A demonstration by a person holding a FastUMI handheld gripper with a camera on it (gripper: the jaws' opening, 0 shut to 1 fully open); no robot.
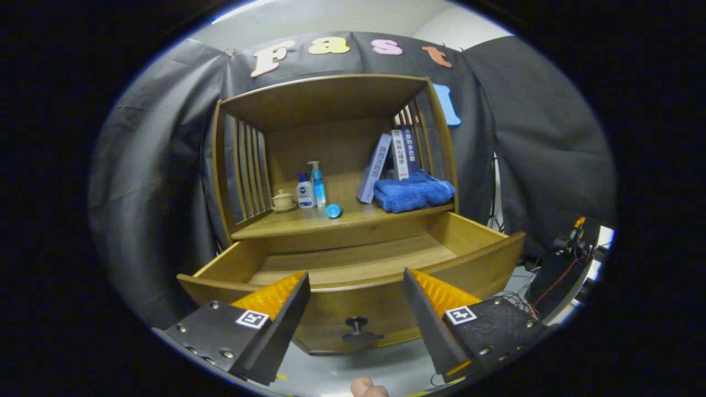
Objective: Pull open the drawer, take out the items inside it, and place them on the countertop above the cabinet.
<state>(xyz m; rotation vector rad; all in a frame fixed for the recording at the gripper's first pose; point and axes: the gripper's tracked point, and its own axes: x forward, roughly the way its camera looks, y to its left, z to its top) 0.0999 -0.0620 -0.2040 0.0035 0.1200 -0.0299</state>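
The wooden cabinet's drawer (480, 259) stands pulled out toward me, and its visible wooden floor is bare. A dark knob (357, 321) sits on the drawer front, between and just below my fingers. My gripper (356, 281) hovers open above the drawer's front edge with nothing between its fingers. On the countertop (309, 220) above the drawer lie a small blue cap-like item (333, 210) near the front edge and a folded blue towel (413, 192) at the right.
On the countertop's back left stand a small ceramic cup (283, 200), a white bottle (305, 192) and a blue pump bottle (317, 184). Books (390, 160) lean behind the towel. Slatted side walls and a top board enclose the shelf. Cables and equipment (568, 248) lie to the right.
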